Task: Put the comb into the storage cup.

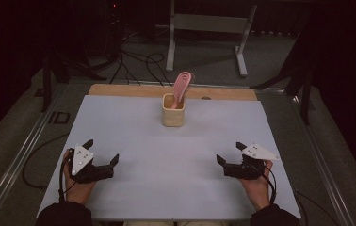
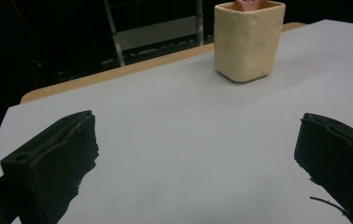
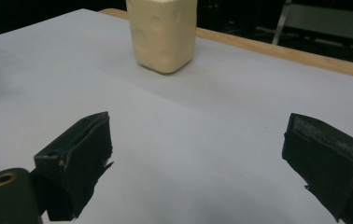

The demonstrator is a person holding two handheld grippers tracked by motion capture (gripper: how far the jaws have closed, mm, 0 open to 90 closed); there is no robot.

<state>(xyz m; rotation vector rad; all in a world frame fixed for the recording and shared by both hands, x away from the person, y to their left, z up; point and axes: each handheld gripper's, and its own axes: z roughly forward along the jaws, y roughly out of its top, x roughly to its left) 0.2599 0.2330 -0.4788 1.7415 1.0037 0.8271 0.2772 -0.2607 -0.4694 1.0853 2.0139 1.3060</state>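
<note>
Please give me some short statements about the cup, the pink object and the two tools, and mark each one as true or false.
1. The cream cup stands upright on the table. True.
2. The pink object lies flat on the table. False: it stands in the cup and sticks out above the rim.
3. The left tool is open. True.
4. The right tool grips the cup. False: it is open, apart from the cup.
</note>
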